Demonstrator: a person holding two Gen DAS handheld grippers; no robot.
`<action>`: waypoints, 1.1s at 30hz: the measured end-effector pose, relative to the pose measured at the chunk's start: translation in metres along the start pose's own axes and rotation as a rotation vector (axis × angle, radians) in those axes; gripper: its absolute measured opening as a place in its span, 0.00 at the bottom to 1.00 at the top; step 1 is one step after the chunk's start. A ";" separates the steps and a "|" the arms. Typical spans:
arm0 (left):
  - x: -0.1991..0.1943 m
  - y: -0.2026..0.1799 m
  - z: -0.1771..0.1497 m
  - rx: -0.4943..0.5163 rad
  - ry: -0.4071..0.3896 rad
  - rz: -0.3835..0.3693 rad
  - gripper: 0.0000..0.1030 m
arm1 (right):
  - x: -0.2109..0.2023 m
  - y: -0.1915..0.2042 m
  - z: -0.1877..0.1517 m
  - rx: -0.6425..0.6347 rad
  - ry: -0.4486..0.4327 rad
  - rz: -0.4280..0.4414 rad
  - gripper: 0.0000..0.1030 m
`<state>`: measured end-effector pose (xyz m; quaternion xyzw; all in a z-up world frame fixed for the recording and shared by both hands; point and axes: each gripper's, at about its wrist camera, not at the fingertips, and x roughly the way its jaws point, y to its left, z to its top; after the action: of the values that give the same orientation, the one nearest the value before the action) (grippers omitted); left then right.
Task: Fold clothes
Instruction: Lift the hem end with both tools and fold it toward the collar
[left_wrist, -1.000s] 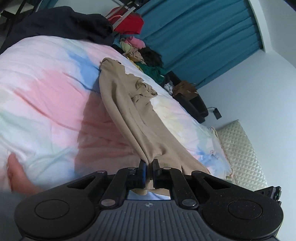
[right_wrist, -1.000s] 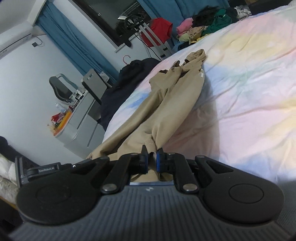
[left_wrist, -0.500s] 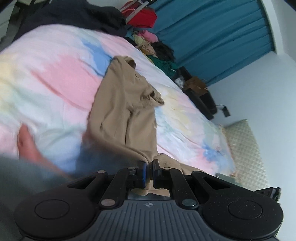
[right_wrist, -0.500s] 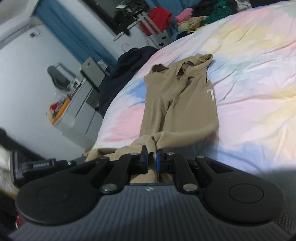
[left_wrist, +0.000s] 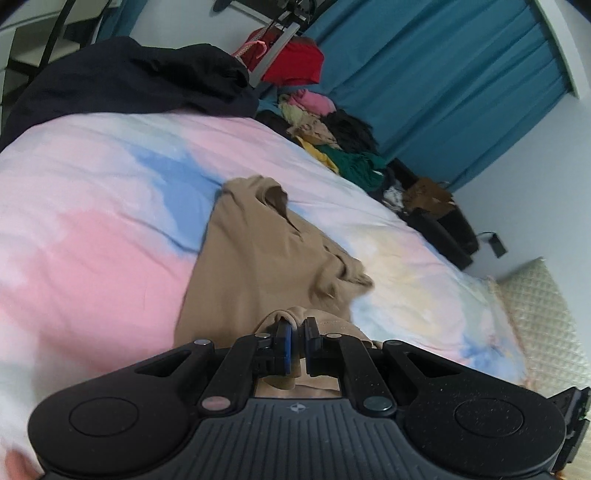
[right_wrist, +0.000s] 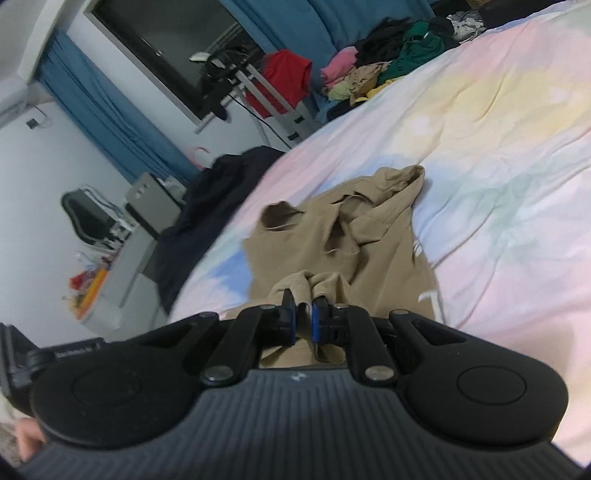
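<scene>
Tan trousers (left_wrist: 258, 266) lie on a pastel tie-dye bed cover (left_wrist: 92, 240), leg ends pointing away. My left gripper (left_wrist: 297, 328) is shut on a bunched fold of the trousers' near end, low over the garment. In the right wrist view the same tan trousers (right_wrist: 343, 236) lie ahead, and my right gripper (right_wrist: 303, 306) is shut on another bunch of the near end. The near end is doubled over the rest of the trousers. The fabric under both grippers is hidden.
A dark garment (left_wrist: 129, 85) lies at the bed's far left corner. A pile of mixed clothes (left_wrist: 332, 140) sits beyond the far edge by blue curtains (left_wrist: 443, 92). A drying rack with a red garment (right_wrist: 284, 77) and a grey desk (right_wrist: 122, 266) stand beside the bed.
Both grippers have carried the trousers' near end forward over the legs, so the garment went from stretched long to doubled over. The views swung lower towards the bed.
</scene>
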<state>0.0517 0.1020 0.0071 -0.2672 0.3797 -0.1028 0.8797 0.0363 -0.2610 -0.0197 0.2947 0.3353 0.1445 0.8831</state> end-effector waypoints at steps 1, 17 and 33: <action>0.011 0.002 0.001 0.014 -0.009 0.006 0.07 | 0.012 -0.004 0.001 -0.008 0.002 -0.014 0.11; 0.140 0.031 -0.008 0.212 0.022 0.209 0.08 | 0.131 -0.031 -0.004 -0.266 0.069 -0.169 0.12; 0.073 -0.024 -0.035 0.448 -0.147 0.258 0.84 | 0.073 -0.002 -0.009 -0.327 -0.118 -0.167 1.00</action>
<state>0.0776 0.0399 -0.0443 -0.0219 0.3136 -0.0518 0.9479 0.0839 -0.2252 -0.0633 0.1261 0.2784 0.1057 0.9463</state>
